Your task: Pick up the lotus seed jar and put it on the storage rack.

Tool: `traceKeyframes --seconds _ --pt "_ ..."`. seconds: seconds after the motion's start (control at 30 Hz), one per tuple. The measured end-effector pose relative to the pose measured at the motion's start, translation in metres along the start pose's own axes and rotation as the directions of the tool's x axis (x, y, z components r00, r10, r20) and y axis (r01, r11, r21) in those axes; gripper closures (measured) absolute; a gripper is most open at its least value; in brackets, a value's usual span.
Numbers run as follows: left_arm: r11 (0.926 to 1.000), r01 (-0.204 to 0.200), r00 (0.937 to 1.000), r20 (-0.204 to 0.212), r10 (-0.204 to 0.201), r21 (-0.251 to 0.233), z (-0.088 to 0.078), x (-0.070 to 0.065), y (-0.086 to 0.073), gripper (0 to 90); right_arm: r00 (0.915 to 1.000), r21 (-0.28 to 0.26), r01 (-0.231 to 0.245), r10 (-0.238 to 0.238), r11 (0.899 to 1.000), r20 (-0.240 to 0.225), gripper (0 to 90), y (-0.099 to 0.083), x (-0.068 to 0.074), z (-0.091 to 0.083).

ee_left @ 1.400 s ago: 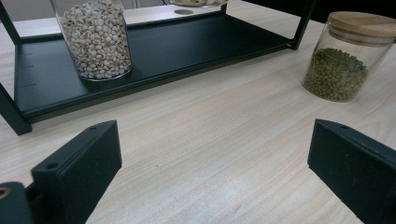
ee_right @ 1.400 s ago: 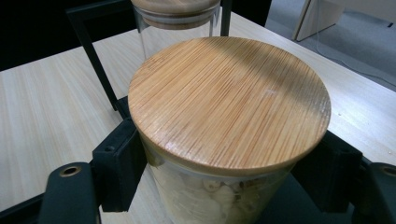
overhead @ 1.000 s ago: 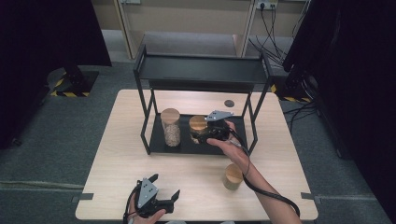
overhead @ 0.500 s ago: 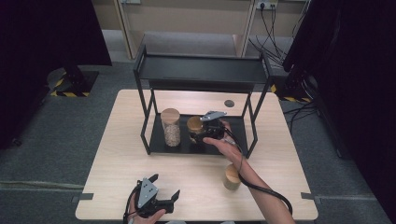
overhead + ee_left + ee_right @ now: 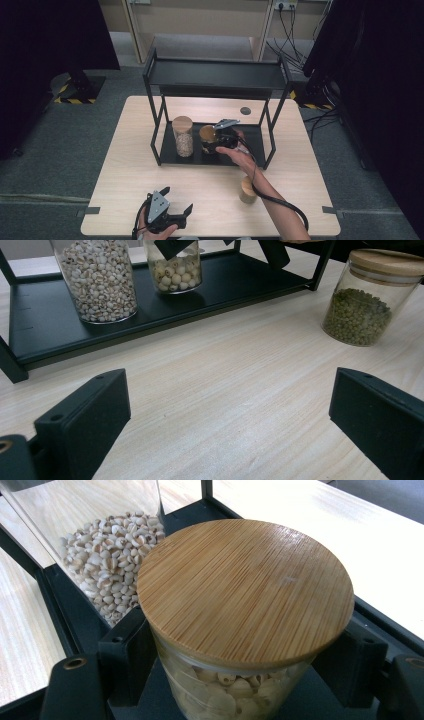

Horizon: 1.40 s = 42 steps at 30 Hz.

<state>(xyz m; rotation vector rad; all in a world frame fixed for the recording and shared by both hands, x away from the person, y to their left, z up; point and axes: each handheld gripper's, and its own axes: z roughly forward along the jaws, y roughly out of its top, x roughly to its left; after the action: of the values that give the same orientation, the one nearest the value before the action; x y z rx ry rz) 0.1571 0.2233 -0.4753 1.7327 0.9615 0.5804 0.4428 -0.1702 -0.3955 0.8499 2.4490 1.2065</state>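
A short glass jar [image 5: 245, 585] of pale round seeds with a bamboo lid sits between the jaws of my right gripper [image 5: 235, 657], which is shut on its glass just under the lid. In the high view this jar [image 5: 207, 136] and the right gripper [image 5: 216, 141] are over the lower tray [image 5: 250, 146] of a black rack, and the jar's base is at tray level. A tall jar [image 5: 183, 136] of white grains stands right beside it on the tray. My left gripper [image 5: 177, 199] rests open near the table's front edge, with nothing between its jaws.
A lidded jar of green beans [image 5: 247, 189] stands on the table in front of the rack, beside the right forearm. The rack's top shelf [image 5: 215, 75] overhangs the tray. A small dark round hole [image 5: 245, 110] marks the table behind the rack.
My right gripper has carried the short jar a little left and down, closer to the tall jar. The left gripper has stayed where it was.
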Motion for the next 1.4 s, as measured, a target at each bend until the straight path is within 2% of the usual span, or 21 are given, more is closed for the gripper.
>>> traceKeyframes --seconds 0.07,0.43,0.5,0.57,0.67,0.87,0.97,1.17,1.4 --pt "1.0000 0.000 1.0000 0.000 0.000 -0.001 0.000 0.000 0.000 2.5 1.0000 0.014 0.004 -0.004 1.000 -0.001 25.4 0.001 0.000 0.001" --pt "1.0000 0.000 1.0000 0.002 0.000 0.004 0.001 -0.001 0.000 2.5 1.0000 0.020 -0.004 0.004 1.000 0.003 24.9 -0.002 -0.002 0.001" --pt "1.0000 -0.001 1.0000 0.002 0.001 0.004 0.001 -0.001 0.000 2.5 0.9996 0.021 -0.029 0.029 0.999 0.001 20.1 -0.002 -0.002 0.000" --pt "1.0000 0.000 1.0000 0.003 0.000 0.004 0.001 -0.001 0.000 2.5 0.9994 0.017 -0.034 0.034 0.999 0.002 18.5 -0.001 -0.002 -0.001" --pt "1.0000 0.000 1.0000 0.004 0.000 0.006 0.001 -0.001 0.000 2.5 0.9997 0.026 -0.017 0.016 1.000 0.017 9.4 0.004 0.003 -0.007" --pt "1.0000 0.000 1.0000 0.004 0.000 0.006 0.001 -0.001 0.000 2.5 0.9994 0.011 -0.029 0.028 1.000 0.019 5.0 0.005 0.006 -0.020" --pt "1.0000 0.000 1.0000 0.003 0.000 0.006 0.002 -0.001 0.000 2.5 0.9994 0.002 -0.018 0.018 1.000 0.029 4.2 0.004 0.009 -0.028" --pt "1.0000 -0.002 1.0000 0.003 0.002 0.007 0.002 -0.002 0.000 2.5 0.9994 -0.048 -0.034 0.034 0.998 0.004 4.0 -0.001 0.009 -0.045" --pt "1.0000 -0.001 1.0000 0.003 0.001 0.009 0.002 -0.002 0.000 2.5 0.9998 -0.097 -0.007 0.006 0.995 -0.017 3.8 -0.005 0.015 -0.065"
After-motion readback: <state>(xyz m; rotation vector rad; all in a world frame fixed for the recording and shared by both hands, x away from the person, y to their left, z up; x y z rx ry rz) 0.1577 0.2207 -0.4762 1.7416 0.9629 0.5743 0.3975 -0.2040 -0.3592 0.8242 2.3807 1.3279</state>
